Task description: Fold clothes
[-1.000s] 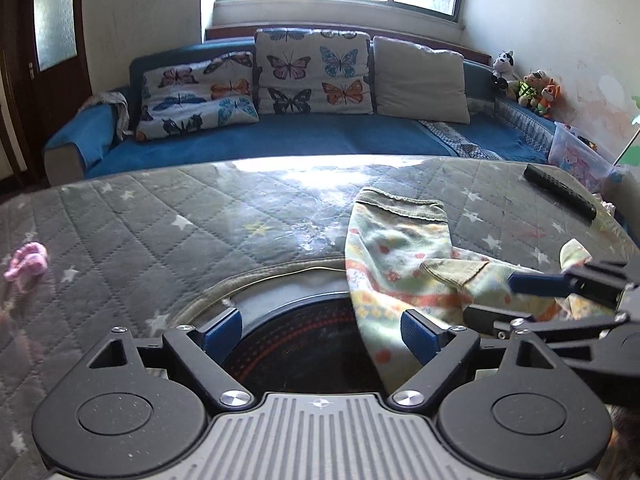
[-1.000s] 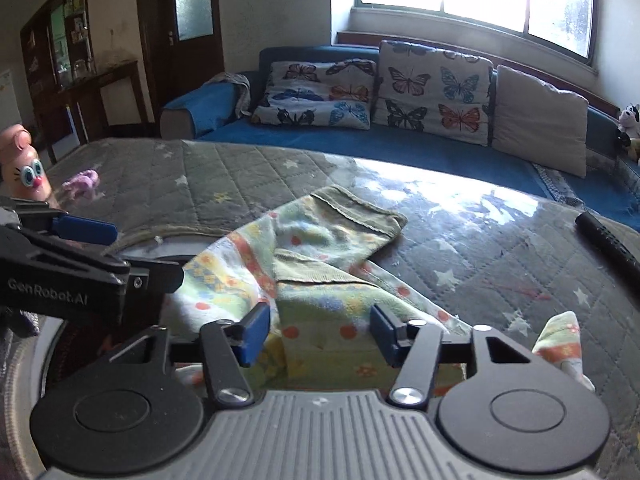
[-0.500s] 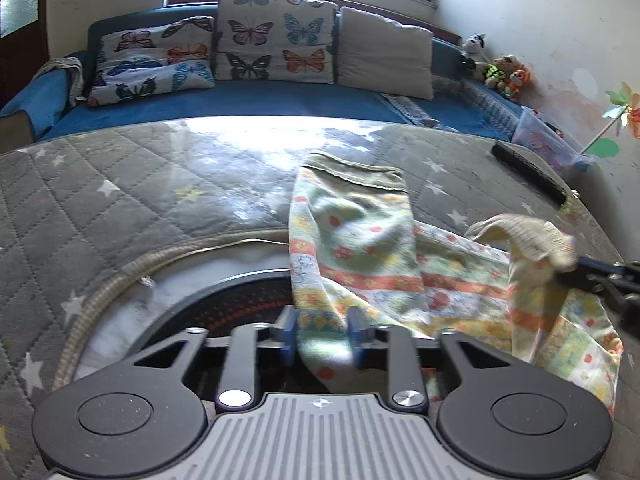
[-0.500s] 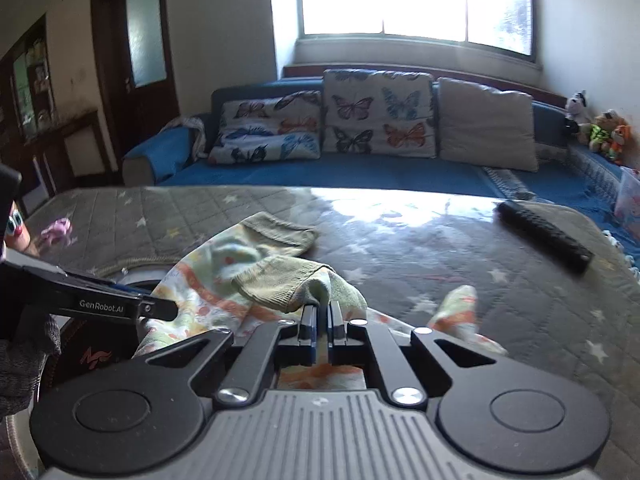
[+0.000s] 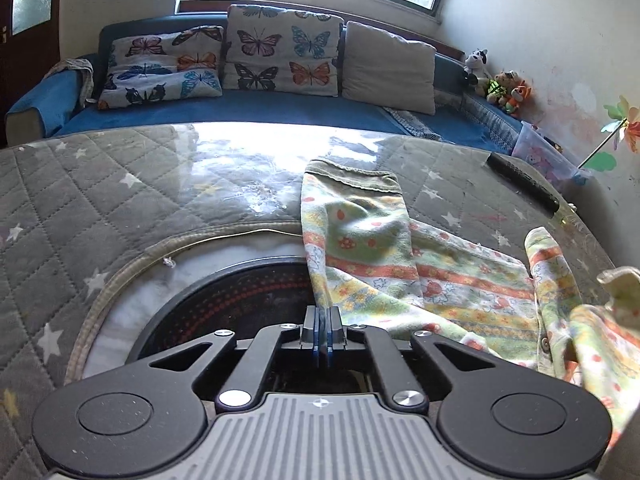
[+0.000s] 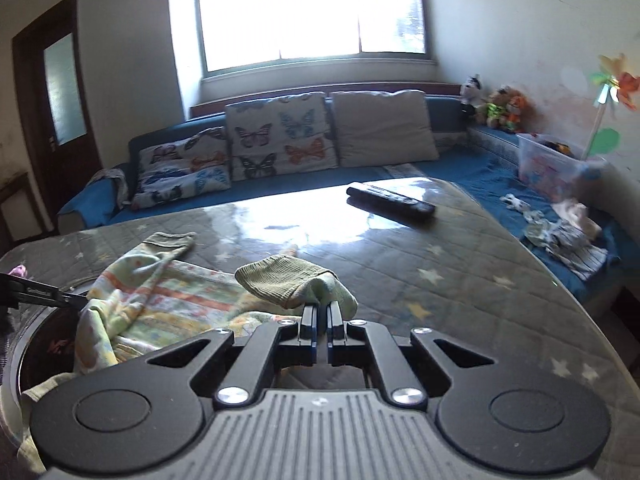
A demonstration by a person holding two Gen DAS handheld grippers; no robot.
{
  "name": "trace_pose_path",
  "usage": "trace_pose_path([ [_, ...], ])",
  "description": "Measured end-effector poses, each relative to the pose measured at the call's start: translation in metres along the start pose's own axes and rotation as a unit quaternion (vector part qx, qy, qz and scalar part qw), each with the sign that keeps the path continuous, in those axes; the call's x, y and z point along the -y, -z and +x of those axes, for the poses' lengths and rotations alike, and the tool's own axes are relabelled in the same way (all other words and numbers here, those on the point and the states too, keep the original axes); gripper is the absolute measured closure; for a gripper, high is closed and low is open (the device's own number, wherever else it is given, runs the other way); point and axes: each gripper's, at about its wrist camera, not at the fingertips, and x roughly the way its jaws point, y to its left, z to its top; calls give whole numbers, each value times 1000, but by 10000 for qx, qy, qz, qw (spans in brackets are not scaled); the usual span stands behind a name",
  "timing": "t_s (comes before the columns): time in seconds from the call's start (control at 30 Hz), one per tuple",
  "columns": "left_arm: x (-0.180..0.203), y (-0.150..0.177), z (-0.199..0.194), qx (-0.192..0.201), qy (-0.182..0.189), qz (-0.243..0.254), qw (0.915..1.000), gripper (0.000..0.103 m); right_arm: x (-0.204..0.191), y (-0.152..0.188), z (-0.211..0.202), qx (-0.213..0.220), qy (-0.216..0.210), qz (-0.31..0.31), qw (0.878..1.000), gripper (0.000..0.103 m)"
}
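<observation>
Grippers both closed now, a second ago both stood wide. Left gripper (image 5: 322, 334) pinches the shirt (image 5: 400, 268) edge at 6 o'clock; right gripper (image 6: 322, 330) holds a sleeve cuff (image 6: 280, 280), lifted and carried toward 3 o'clock. Shirt lies on the table (image 5: 120, 200), partly over the dark round hole (image 5: 240, 292). Probably spreading it flat before 1st fold.

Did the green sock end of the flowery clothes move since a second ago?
Yes. The right gripper has pulled the green cuff rightward, toward the black remote.
</observation>
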Motion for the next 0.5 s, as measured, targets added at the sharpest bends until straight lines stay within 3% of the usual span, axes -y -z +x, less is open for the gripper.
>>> trace_pose_path([
  [0.1, 0, -2, -1, 37, -83, -15, 10000, 92, 12, 13, -15, 19, 166, 128, 9998, 99],
  [0.17, 0, -5, 2, 47, -182, -20, 9998, 61, 20, 21, -22, 0, 271, 224, 9994, 99],
  [0.2, 0, -7, 4, 59, -248, -16, 9997, 56, 23, 24, -25, -15, 322, 277, 9991, 99],
  [0.43, -5, -15, 33, -173, -134, -105, 9997, 57, 46, 49, -29, -213, 624, 661, 9956, 99],
  [0.5, -4, -14, 36, -184, -44, -63, 9998, 70, 50, 54, -29, -244, 686, 742, 9946, 99],
])
